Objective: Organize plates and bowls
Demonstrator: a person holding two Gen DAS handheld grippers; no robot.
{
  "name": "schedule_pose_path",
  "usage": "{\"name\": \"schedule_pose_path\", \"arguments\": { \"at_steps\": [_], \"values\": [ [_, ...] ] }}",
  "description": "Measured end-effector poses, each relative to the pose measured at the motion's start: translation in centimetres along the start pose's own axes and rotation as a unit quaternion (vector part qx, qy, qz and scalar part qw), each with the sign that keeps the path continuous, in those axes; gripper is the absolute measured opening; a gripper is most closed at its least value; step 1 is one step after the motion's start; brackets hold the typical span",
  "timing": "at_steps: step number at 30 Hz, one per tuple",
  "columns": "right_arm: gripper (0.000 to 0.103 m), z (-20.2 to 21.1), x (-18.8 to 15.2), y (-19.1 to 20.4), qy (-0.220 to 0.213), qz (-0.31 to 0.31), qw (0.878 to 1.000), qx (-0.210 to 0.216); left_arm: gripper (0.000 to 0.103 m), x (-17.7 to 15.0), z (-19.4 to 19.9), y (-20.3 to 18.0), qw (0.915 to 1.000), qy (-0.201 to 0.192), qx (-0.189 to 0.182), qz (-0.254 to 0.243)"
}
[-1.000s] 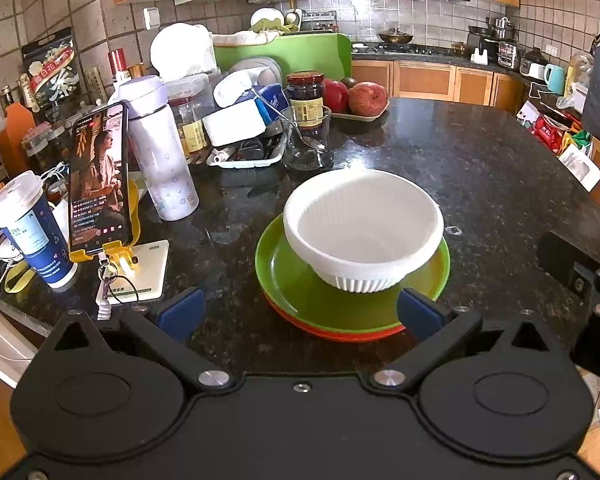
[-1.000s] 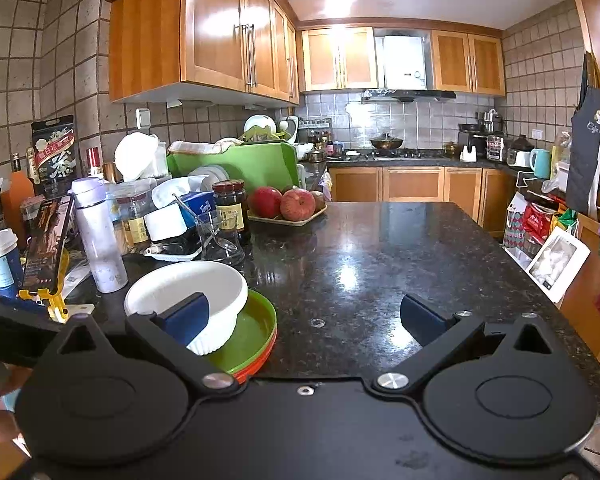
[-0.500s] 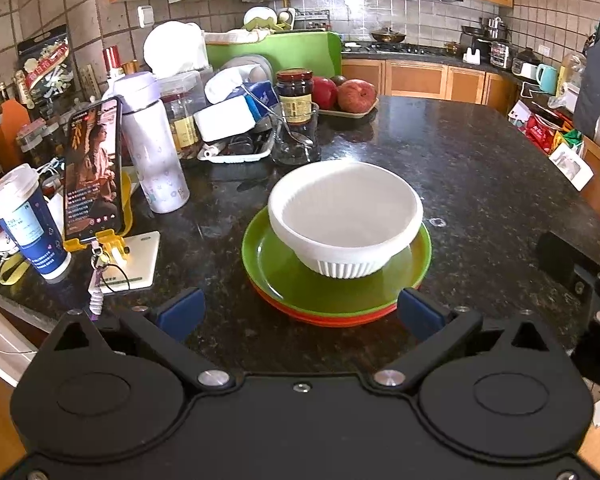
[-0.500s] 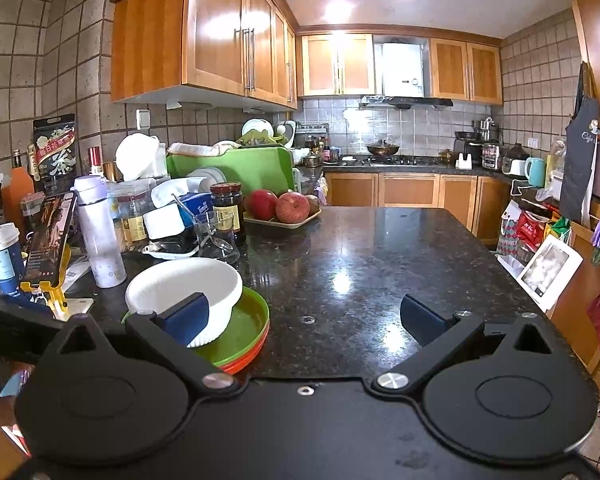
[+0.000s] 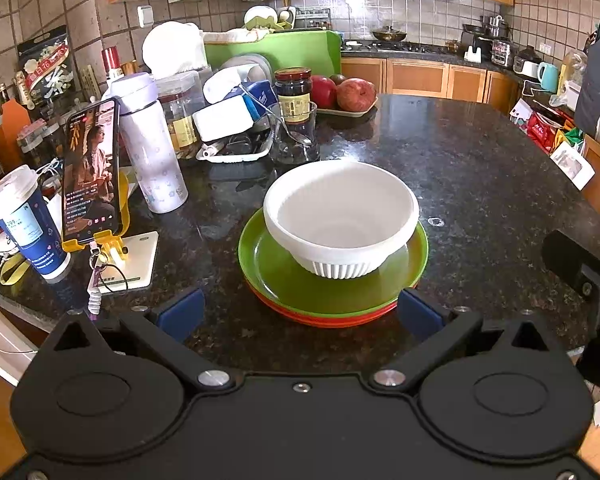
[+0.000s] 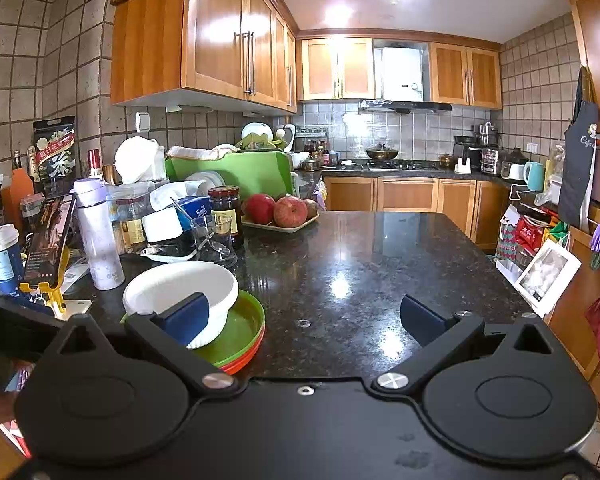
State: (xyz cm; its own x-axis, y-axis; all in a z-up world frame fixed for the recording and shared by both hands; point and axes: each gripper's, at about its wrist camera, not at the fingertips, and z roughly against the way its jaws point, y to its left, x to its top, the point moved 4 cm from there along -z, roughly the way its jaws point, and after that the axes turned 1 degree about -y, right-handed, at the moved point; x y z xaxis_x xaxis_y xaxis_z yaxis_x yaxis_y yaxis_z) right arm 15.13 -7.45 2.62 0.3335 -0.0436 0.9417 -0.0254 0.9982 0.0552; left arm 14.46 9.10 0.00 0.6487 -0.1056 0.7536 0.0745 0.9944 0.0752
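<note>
A white ribbed bowl (image 5: 340,216) sits on a green plate (image 5: 284,276), which is stacked on an orange plate (image 5: 324,320), on the dark granite counter (image 5: 480,168). My left gripper (image 5: 300,314) is open and empty, just in front of the stack, fingers either side of its near edge. My right gripper (image 6: 304,318) is open and empty over the counter; the bowl (image 6: 172,288) and green plate (image 6: 240,328) lie at its left finger. The right gripper's body shows at the left wrist view's right edge (image 5: 580,268).
At the left stand a phone on a yellow stand (image 5: 90,172), a paper cup (image 5: 24,220), a white bottle (image 5: 148,144), a glass (image 5: 294,132), a jar (image 5: 293,88) and a tray of apples (image 5: 346,94). A green dish rack (image 6: 236,172) stands behind.
Both grippers have drawn back a little from the stack and risen slightly. The bowl and plates have not moved. Both grippers stay open.
</note>
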Motion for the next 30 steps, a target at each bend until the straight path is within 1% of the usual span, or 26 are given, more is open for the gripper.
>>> {"name": "schedule_pose_path", "arguments": {
  "at_steps": [13, 30],
  "values": [
    [0.103, -0.5, 0.0, 0.1, 0.002, 0.000, 1.000, 0.000, 0.102, 0.2, -0.6, 0.1, 1.0000, 0.006, 0.005, -0.001],
    [0.103, -0.8, 0.2, 0.3, 0.003, 0.005, 1.000, 0.002, 0.102, 0.4, -1.3, 0.5, 0.9999, 0.011, 0.002, -0.001]
  ]
}}
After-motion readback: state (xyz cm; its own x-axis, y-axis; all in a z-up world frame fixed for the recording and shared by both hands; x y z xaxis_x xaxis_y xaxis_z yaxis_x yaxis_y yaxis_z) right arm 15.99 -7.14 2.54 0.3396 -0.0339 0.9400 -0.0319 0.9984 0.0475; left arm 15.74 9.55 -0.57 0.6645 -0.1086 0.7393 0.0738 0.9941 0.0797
